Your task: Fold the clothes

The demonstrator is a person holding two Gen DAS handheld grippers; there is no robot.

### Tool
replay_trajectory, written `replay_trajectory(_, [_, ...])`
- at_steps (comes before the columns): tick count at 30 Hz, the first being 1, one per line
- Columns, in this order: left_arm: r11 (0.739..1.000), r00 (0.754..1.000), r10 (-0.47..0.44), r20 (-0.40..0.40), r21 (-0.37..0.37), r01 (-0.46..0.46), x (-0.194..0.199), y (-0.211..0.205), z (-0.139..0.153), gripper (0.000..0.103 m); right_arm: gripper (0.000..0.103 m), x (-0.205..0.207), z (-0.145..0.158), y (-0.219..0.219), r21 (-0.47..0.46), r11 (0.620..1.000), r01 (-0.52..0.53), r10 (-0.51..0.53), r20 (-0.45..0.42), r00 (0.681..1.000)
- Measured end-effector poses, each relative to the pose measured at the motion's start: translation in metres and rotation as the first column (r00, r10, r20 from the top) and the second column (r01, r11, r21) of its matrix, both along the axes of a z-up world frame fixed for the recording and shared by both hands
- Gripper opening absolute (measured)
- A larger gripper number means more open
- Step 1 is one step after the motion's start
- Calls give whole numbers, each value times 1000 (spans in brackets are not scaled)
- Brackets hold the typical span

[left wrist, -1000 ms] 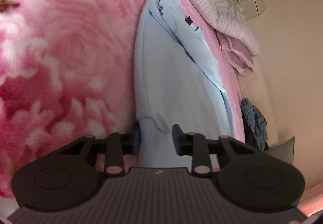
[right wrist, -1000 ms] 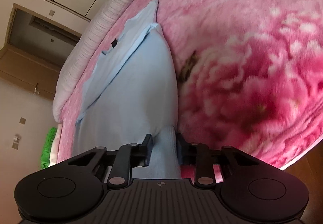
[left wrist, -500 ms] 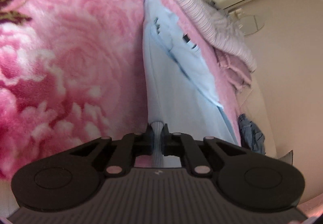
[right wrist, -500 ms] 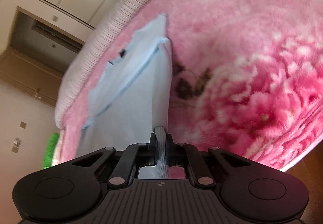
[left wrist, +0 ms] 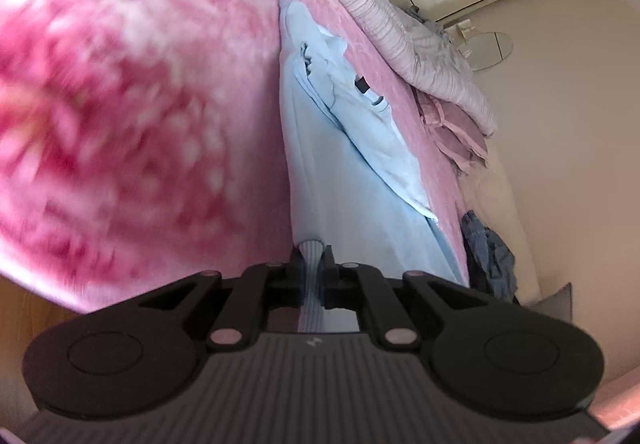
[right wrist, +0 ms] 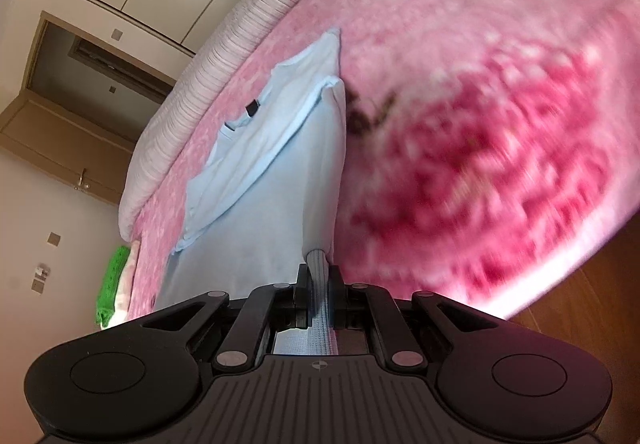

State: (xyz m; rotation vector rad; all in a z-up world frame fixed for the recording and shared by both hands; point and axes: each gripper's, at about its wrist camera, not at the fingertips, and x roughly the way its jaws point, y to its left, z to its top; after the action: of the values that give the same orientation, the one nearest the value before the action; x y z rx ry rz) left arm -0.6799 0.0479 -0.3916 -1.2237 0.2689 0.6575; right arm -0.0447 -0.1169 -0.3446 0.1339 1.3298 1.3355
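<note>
A light blue sweatshirt [left wrist: 340,180] lies stretched over a pink floral blanket [left wrist: 140,104], its sleeves folded across the body and a small black tag at the collar. My left gripper [left wrist: 312,256] is shut on the ribbed hem at one bottom corner, lifted off the blanket. In the right wrist view the same sweatshirt [right wrist: 264,212] runs away from me, and my right gripper [right wrist: 318,271] is shut on the ribbed hem at the other bottom corner. The fabric is pulled taut from both grips toward the collar.
A striped rolled duvet [left wrist: 400,32] lies along the bed's far side, with pink clothes [left wrist: 452,132] and a blue denim heap [left wrist: 488,256] beside it. A green item [right wrist: 112,284] sits at the bed's edge. Wooden floor [right wrist: 580,304], wardrobe doors and a doorway surround the bed.
Both grippers went from open around the ribbed hem to shut on it, then lifted it and drew back, so the sweatshirt now looks narrower and tauter.
</note>
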Motion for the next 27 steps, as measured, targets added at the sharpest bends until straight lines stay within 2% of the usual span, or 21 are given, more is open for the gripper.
replay_trajectory(6, [999,1000,2,22,-34,-1,-15,-29,-1,4,5,-17,3,-45,-38,999,-16,16,-9,1000])
replay_trajectory(9, [1000,999,1,51,-28,0,-14,-23,8,4,5,-18,11,-38,-23,999,-23,23,6,1000])
replay_trajectory(13, [999,996,-27,85,49,23,1,10,38,4,5,-15,38,-9,45,997,-61,58,61,996])
replay_trajectory(17, [996,991,-17,134,93,5,21,68,60,4,5,1,70,46,139,988,-64,48,114,992])
replay_trajectory(20, [995,989,7,148,102,-23,47,127,64,5,5,14,86,103,180,982,-53,26,148,989])
replay_trajectory(22, [996,994,28,103,77,-36,67,163,56,5,5,23,80,149,158,987,-24,4,125,992])
replay_trajectory(24, [998,998,47,41,49,-49,84,197,44,8,6,33,61,196,84,996,37,-45,99,994])
replay_trajectory(26, [998,998,63,-15,21,-63,99,229,34,11,22,42,42,226,7,996,90,-90,86,992])
replay_trajectory(27, [997,997,71,-15,3,-71,97,235,29,11,27,47,35,236,-25,992,122,-120,90,989])
